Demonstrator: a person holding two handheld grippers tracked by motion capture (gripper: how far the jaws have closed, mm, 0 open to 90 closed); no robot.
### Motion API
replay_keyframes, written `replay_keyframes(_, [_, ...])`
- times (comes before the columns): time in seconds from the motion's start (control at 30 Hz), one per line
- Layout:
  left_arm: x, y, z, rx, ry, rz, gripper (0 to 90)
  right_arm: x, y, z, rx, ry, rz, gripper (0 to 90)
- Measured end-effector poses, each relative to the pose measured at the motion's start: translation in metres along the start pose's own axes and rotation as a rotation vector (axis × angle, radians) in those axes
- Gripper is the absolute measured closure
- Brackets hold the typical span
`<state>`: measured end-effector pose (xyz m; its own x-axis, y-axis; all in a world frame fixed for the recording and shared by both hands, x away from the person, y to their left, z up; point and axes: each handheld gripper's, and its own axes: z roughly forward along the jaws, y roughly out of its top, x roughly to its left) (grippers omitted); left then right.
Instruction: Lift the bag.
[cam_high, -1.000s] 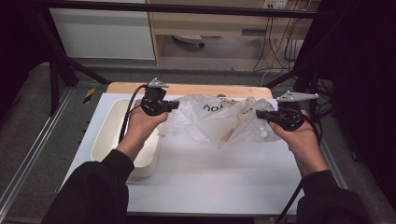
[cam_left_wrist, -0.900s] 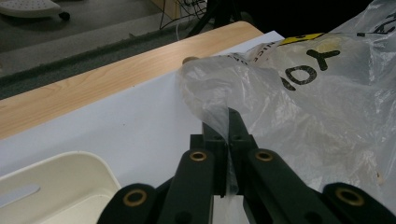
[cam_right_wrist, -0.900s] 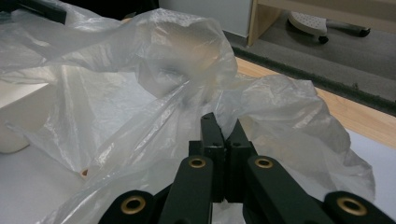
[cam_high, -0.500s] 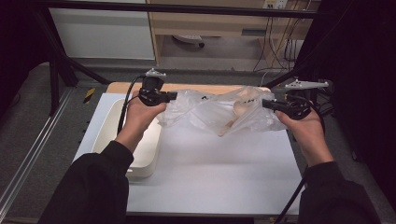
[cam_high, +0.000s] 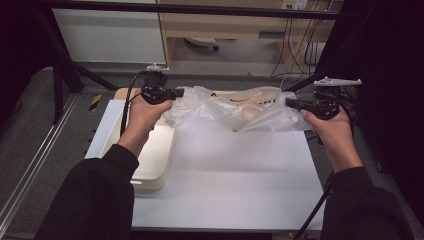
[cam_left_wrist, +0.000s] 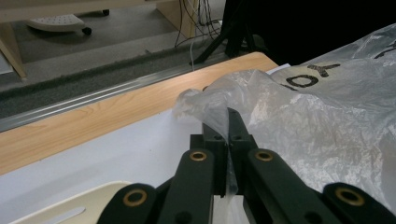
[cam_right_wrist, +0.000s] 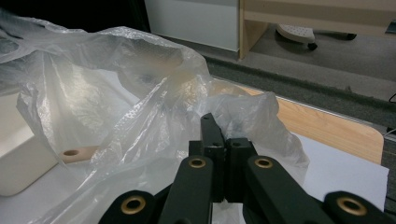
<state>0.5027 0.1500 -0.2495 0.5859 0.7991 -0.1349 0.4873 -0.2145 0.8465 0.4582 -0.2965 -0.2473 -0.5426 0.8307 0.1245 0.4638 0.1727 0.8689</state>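
Observation:
A clear plastic bag (cam_high: 240, 107) with black lettering hangs stretched between my two grippers above the white table (cam_high: 225, 165). My left gripper (cam_high: 176, 93) is shut on the bag's left end, and my right gripper (cam_high: 291, 103) is shut on its right end. Pale wooden pieces (cam_high: 247, 112) show through the film. In the left gripper view the jaws (cam_left_wrist: 229, 116) pinch a fold of the bag (cam_left_wrist: 327, 121). In the right gripper view the jaws (cam_right_wrist: 218, 133) clamp crumpled film of the bag (cam_right_wrist: 116, 93), and a wooden piece with a hole (cam_right_wrist: 77, 153) lies inside it.
A cream plastic tray (cam_high: 155, 150) sits on the table's left part, under my left forearm; its rim (cam_left_wrist: 84, 205) shows in the left gripper view. A wooden board edge (cam_left_wrist: 93, 126) runs along the table's far side. Floor, cables and furniture lie beyond.
Both grippers have moved apart and toward the far side of the table. The bag went from slack and bunched to pulled out wide between them.

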Motion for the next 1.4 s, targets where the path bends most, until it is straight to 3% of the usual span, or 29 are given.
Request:
replay_keyframes(0.3, [0.005,0.012,-0.017,-0.094,0.031,-0.007,90.0,0.000,0.017,-0.002,-0.017,-0.004,0.000,90.0])
replay_keyframes(0.43, [0.007,0.021,-0.022,-0.115,0.040,-0.013,90.0,-0.001,0.026,-0.002,-0.021,-0.014,-0.003,90.0])
replay_keyframes(0.83, [0.017,0.043,-0.019,-0.180,0.061,-0.022,90.0,-0.014,0.051,0.005,-0.045,-0.075,0.008,90.0])
replay_keyframes(1.03, [0.023,0.029,-0.012,-0.139,0.071,-0.021,90.0,-0.016,0.048,0.011,-0.021,-0.084,0.008,90.0])
replay_keyframes(1.4, [0.028,0.017,-0.013,-0.119,0.074,-0.020,90.0,-0.014,0.044,0.018,0.005,-0.085,-0.007,90.0])
